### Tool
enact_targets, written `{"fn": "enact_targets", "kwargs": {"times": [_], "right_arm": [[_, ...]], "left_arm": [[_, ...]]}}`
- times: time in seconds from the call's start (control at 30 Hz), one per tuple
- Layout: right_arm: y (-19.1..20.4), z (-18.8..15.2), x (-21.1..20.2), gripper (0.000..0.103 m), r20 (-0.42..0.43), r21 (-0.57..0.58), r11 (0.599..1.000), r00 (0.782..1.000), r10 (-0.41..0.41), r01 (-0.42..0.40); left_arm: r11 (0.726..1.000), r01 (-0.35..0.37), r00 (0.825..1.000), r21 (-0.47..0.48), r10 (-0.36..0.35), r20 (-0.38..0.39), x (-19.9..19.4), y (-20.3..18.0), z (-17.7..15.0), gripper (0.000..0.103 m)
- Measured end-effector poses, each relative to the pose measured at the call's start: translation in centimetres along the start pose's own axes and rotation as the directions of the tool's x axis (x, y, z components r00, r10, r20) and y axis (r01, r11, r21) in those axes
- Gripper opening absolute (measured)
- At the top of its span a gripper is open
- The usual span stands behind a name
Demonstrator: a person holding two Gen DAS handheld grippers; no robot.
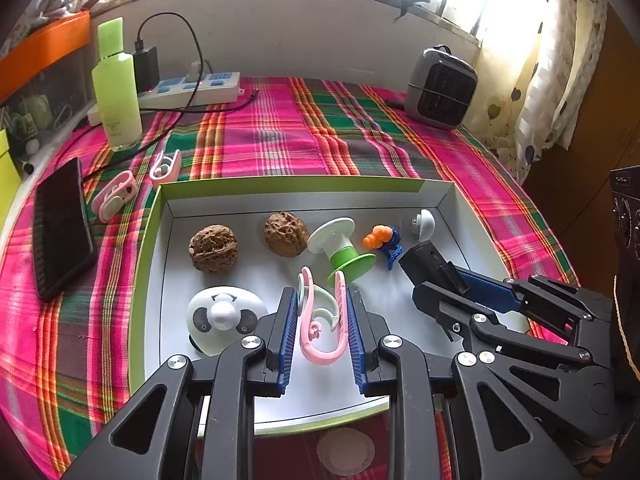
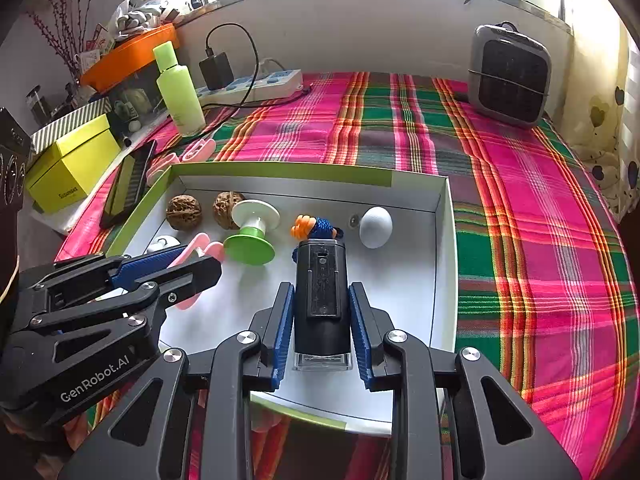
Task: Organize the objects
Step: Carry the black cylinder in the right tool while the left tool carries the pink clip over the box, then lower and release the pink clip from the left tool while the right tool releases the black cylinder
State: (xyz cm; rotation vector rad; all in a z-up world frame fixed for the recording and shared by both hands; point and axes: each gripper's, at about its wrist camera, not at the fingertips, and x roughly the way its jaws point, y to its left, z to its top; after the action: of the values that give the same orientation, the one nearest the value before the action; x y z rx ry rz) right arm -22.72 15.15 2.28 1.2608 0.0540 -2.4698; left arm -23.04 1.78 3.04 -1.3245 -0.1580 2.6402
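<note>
A shallow white box with green rim [image 1: 288,185] [image 2: 280,170] lies on the plaid cloth. In it are two walnuts [image 1: 213,247] [image 2: 183,212], a green-and-white spool [image 1: 340,250] [image 2: 252,232], an orange-and-blue trinket [image 1: 382,238] [image 2: 316,227], a white egg-shaped knob [image 1: 425,222] [image 2: 375,227] and a white panda-faced disc [image 1: 224,318]. My left gripper [image 1: 322,300] is shut on a pink-and-mint clip [image 1: 322,320] over the box. My right gripper [image 2: 322,292] is shut on a black oblong device [image 2: 321,296] [image 1: 430,264], held above the box floor.
Two more pink clips [image 1: 116,196] [image 1: 166,166] lie left of the box beside a dark phone [image 1: 60,228]. A green bottle [image 1: 116,88], power strip [image 1: 192,88] and grey heater [image 1: 440,88] stand at the back. A yellow box [image 2: 72,168] sits off the left edge.
</note>
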Motion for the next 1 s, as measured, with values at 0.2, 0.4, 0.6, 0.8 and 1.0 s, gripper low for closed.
{"fn": "enact_targets", "kwargs": {"times": [0.2, 0.4, 0.6, 0.8, 1.0], "right_arm": [[0.0, 0.3, 0.7, 0.029, -0.011, -0.012, 1.0, 1.0, -0.006, 0.006], [0.3, 0.5, 0.8, 0.029, -0.023, -0.027, 1.0, 1.0, -0.003, 0.003], [0.6, 0.5, 1.5, 0.029, -0.041, -0.041, 0.999, 0.999, -0.003, 0.001], [0.6, 0.9, 1.8, 0.029, -0.041, -0.042, 0.999, 0.999, -0.009, 0.008], [0.6, 1.3, 2.2, 0.029, -0.036, -0.045, 0.999, 0.999, -0.012, 0.01]], "left_arm": [[1.0, -0.008, 1.0, 0.004, 0.008, -0.016, 0.7, 0.1, 0.0, 0.022], [1.0, -0.017, 1.0, 0.0, 0.017, -0.021, 1.1, 0.3, 0.2, 0.022], [1.0, -0.015, 0.999, 0.001, 0.015, -0.028, 1.5, 0.4, 0.2, 0.022], [1.0, -0.018, 0.999, -0.007, 0.018, -0.029, 1.6, 0.6, 0.4, 0.022], [1.0, -0.02, 0.999, -0.008, 0.02, -0.027, 1.7, 0.6, 0.5, 0.022]]}}
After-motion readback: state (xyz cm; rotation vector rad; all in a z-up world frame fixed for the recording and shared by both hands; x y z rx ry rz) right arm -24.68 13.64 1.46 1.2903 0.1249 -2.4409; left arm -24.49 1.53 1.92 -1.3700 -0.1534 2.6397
